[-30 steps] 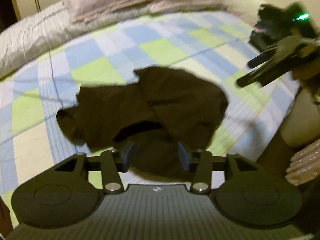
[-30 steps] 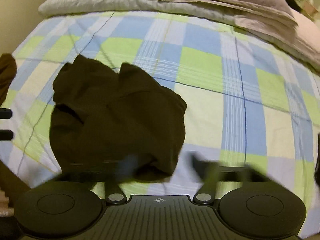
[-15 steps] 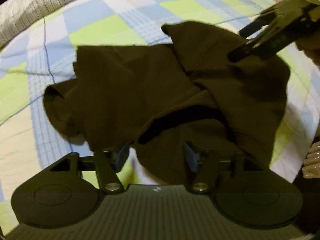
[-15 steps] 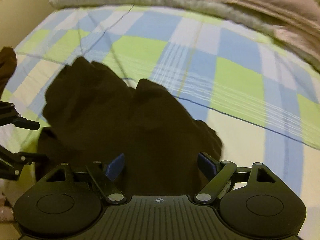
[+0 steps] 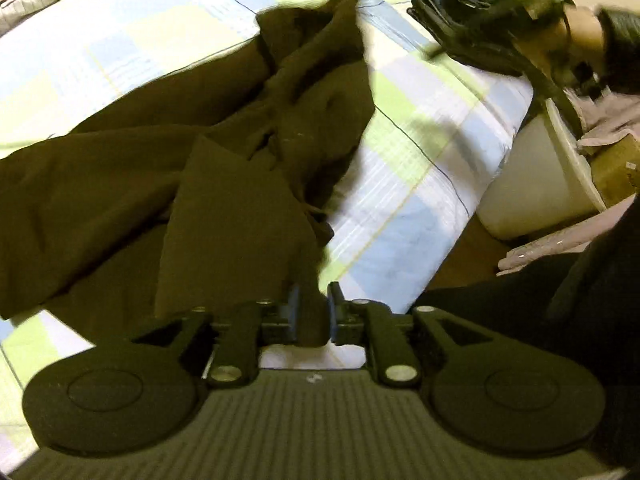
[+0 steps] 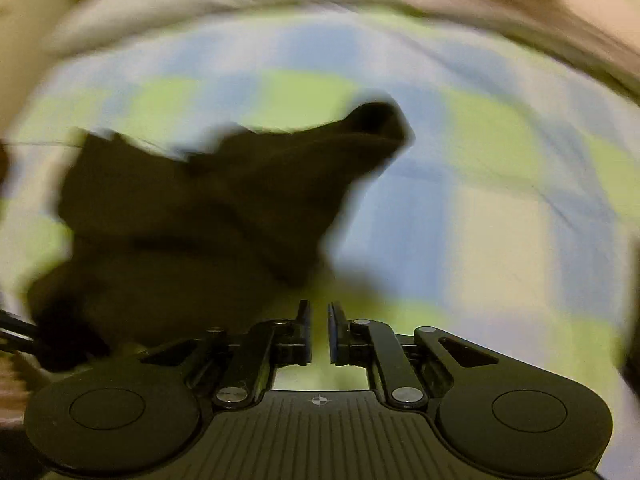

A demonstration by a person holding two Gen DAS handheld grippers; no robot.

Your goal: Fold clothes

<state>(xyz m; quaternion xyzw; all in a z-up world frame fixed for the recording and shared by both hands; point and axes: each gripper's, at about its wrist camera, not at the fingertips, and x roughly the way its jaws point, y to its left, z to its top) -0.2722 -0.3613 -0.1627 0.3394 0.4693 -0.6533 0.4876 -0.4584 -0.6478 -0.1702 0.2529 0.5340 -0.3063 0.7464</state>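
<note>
Two grippers at work over one dark brown garment [image 5: 224,168], rumpled on the checked bedspread [image 5: 420,168] ahead of both. Left gripper [image 5: 311,314]: jaws clamped on a fold of the cloth. Right gripper [image 6: 318,330]: jaws nearly together, a narrow gap showing; whether cloth sits between, cannot tell (view badly blurred). Risk, as I judge it: a thin pinch slipping out under a quick lift. Bed edge falls away right of the left jaws; open bedspread ahead.
</note>
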